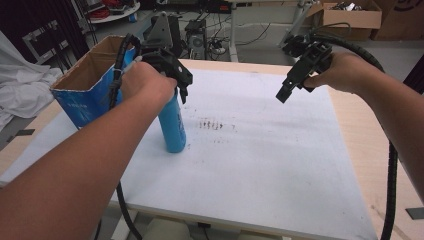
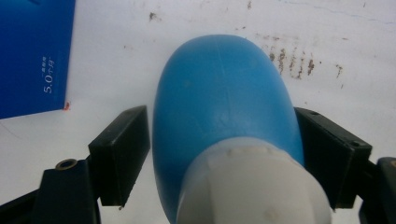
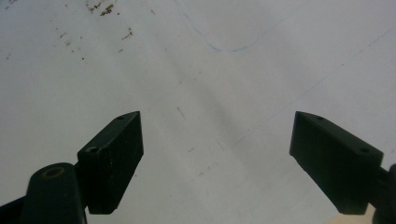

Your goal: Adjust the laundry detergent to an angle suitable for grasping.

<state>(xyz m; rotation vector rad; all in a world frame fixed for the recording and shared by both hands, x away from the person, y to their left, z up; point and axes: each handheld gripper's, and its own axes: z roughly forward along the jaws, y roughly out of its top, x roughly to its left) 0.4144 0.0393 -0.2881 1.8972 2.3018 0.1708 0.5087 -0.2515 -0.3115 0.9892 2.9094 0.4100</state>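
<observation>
blue bottle (image 2: 224,98) w/ white cap (image 2: 252,186) sits betw. the left gripper (image 2: 222,149) jaws; right pad looks to touch its side, left pad just off it w/ a thin gap, so not clamped. bottle stands upright on the white table (image 1: 260,160), just beside the blue cardboard box (image 1: 82,95). right gripper (image 3: 217,158) hangs above bare tabletop, well apart, jaws wide w/ nothing betw. them.
</observation>
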